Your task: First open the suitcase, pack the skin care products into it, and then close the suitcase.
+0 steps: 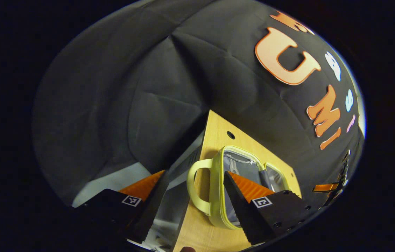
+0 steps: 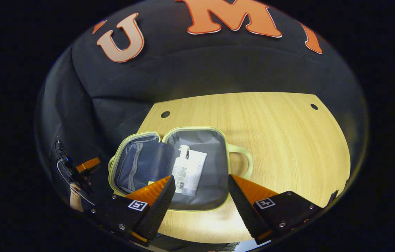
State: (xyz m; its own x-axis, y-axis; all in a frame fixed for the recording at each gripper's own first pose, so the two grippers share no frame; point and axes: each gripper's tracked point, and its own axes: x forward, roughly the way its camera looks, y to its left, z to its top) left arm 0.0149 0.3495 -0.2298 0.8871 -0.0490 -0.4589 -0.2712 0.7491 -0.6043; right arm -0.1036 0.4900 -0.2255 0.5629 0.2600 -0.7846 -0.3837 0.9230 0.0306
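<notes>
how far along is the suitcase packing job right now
Done: the suitcase lies open flat on the wooden table, and a pump bottle and a tube already lie side by side in its handle-side half. In hand: nothing; the right tool hovers open above the case, and the left tool is open too, near the handle. Left: closing the suitcase.

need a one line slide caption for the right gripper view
Right gripper, jaws open, above the open suitcase holding a pump bottle and tube on the wooden table.
</notes>
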